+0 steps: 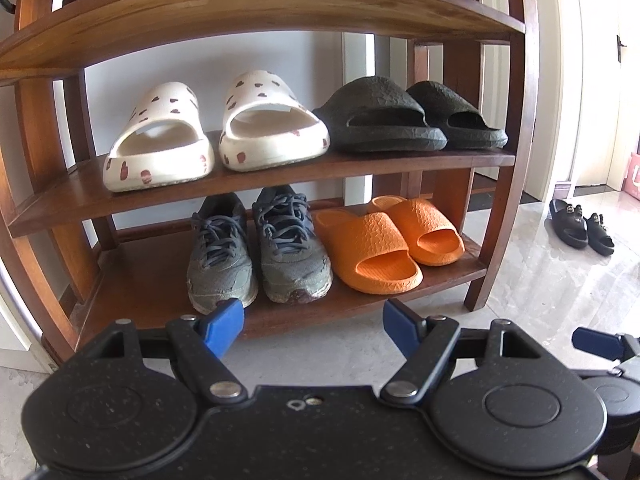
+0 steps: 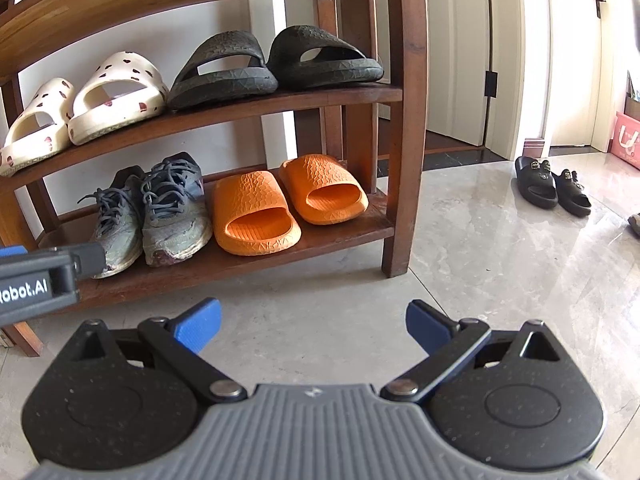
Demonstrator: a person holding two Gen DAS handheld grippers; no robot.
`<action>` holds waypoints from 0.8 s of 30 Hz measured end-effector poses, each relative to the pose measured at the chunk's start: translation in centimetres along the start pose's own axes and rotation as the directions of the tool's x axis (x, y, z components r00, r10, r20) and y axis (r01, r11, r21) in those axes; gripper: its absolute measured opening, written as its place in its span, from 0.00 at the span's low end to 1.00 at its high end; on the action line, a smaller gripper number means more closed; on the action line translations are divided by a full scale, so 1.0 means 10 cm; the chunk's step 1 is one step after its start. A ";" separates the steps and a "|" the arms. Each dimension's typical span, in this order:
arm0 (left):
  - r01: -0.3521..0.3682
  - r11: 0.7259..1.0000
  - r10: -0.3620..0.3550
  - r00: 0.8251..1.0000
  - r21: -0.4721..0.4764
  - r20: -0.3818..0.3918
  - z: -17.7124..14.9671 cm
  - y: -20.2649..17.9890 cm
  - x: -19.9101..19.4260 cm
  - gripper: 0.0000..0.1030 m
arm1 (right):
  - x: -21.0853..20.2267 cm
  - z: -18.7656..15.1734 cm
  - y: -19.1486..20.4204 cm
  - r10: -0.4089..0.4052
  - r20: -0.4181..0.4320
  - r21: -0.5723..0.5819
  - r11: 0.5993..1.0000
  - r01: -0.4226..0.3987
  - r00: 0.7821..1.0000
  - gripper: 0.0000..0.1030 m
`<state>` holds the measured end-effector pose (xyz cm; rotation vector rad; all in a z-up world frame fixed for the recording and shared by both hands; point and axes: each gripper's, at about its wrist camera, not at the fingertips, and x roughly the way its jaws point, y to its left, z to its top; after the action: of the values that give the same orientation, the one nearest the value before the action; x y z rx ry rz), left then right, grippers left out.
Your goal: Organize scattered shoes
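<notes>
Wooden shoe rack [image 1: 280, 12]: one.
On it: white spotted slides [image 1: 216, 128], two; black slides [image 1: 408, 116], two; grey sneakers [image 1: 260, 248], two; orange slides [image 1: 392, 240], two.
On the floor right of the rack: black buckled sandals [image 1: 580, 226], two.

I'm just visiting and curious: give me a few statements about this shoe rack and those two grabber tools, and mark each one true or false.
1. The orange slippers sit on the bottom shelf. True.
2. The grey sneakers lie out on the floor. False: they sit on the bottom shelf beside the orange slippers.
3. A pair of black sandals stands on the floor, away from the rack. True.
4. The right gripper holds a shoe. False: it is open and holds nothing.
5. The left gripper is open. True.
</notes>
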<state>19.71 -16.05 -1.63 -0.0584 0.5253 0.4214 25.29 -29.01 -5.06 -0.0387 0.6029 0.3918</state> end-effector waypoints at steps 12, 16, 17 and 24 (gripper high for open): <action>0.007 1.000 -0.007 1.000 0.024 -0.006 0.00 -0.04 0.02 0.76 | -0.01 -0.03 -0.01 -0.004 -0.010 -0.001 1.000 0.003 1.000 0.97; 0.014 0.999 -0.014 1.000 0.031 -0.006 -0.01 -0.06 0.03 0.76 | 0.01 -0.04 0.00 -0.004 -0.016 -0.005 1.000 0.004 1.000 0.97; 0.019 0.999 -0.019 1.000 0.032 -0.006 -0.01 -0.06 0.03 0.76 | 0.01 -0.05 0.00 -0.004 -0.017 -0.005 1.000 0.004 1.000 0.97; 0.035 0.998 -0.035 0.999 0.051 0.007 -0.05 -0.10 0.01 0.76 | 0.03 -0.06 0.00 -0.006 -0.020 0.000 1.000 0.006 1.000 0.97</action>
<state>19.97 -17.02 -2.14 -0.0167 0.5264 0.3738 25.16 -29.01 -5.75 -0.0449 0.6222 0.3859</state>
